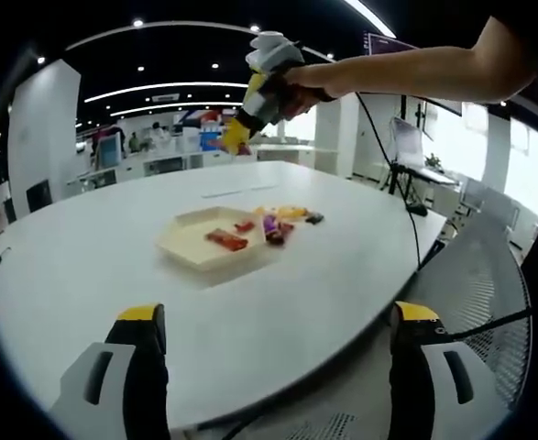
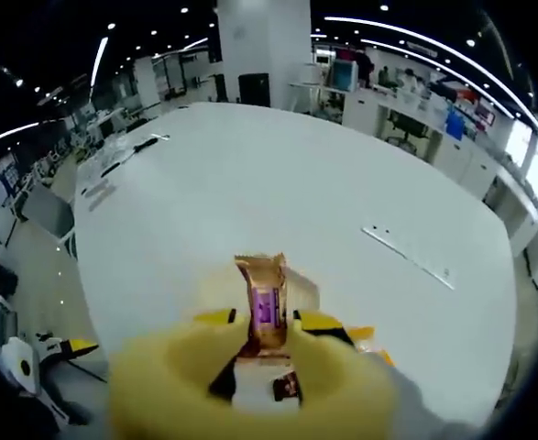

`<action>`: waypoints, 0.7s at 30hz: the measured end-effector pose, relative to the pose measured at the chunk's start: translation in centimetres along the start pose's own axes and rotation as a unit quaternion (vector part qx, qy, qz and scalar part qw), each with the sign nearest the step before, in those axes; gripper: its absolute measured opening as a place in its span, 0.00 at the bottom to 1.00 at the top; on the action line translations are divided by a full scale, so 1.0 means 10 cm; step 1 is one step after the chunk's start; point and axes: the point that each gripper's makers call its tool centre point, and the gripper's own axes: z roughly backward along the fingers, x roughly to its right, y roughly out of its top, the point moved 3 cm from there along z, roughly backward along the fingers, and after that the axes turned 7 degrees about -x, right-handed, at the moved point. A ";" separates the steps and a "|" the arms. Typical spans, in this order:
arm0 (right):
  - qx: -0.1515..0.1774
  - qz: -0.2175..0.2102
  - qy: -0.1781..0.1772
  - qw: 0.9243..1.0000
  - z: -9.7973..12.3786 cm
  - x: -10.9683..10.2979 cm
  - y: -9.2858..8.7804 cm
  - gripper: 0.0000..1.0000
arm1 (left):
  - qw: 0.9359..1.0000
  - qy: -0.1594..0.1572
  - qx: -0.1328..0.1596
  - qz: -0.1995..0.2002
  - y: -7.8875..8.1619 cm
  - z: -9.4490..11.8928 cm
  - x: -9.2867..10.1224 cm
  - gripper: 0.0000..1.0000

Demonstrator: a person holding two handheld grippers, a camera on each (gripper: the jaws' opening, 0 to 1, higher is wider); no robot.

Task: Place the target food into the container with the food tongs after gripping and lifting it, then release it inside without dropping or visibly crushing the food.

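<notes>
- The white table point(image 1: 94, 266) carries one shallow beige tray point(image 1: 195, 240), which serves as the landmark here.
- The right gripper point(image 2: 267, 335), seen in the left gripper view well above the tray in a person's hand, has its yellow jaws closed on one wrapped snack point(image 2: 266, 307), gold with a purple label.
- The left gripper point(image 1: 278, 344) hangs back from the tray near the table edge, jaws spread wide and holding nothing.
- Count: two reddish snacks inside the tray point(image 1: 227, 240); a small pile just beside its far edge point(image 1: 285, 220), roughly four or five pieces, too small to count surely.
- Risk, as I judge it: the snack is held high, so a slack grip would drop it onto the table short of the tray.
- Squeezing harder to prevent that could dent the wrapper; a release from this height might bounce it out.
</notes>
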 end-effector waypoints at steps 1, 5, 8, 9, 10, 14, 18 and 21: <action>0.009 0.005 -0.001 1.000 0.00 0.00 0.03 0.25 | 1.000 0.000 0.000 0.001 0.00 0.00 0.00 0.98; 0.021 0.003 0.007 1.000 -0.01 -0.03 0.10 0.26 | 1.000 0.000 0.000 0.002 0.00 0.00 -0.01 0.97; 0.019 0.004 0.008 1.000 -0.02 -0.03 0.09 0.26 | 1.000 0.001 0.001 0.002 0.00 0.00 -0.01 0.97; 0.017 0.005 0.008 1.000 -0.03 -0.02 0.07 0.26 | 1.000 0.004 0.003 0.001 0.01 0.00 -0.02 0.97; 0.017 0.006 0.006 1.000 -0.03 -0.01 0.06 0.26 | 1.000 0.004 0.005 0.001 0.01 0.00 -0.02 0.97; 0.011 0.000 0.004 1.000 -0.02 0.08 -0.03 0.27 | 1.000 0.003 0.004 0.001 0.02 0.00 -0.01 0.97; 0.010 -0.006 -0.005 1.000 0.02 0.18 -0.12 0.26 | 1.000 0.003 0.003 -0.002 0.01 -0.01 -0.01 0.96; 0.008 -0.017 -0.004 1.000 0.05 0.23 -0.20 0.26 | 1.000 0.002 0.003 -0.004 0.01 -0.01 0.00 0.96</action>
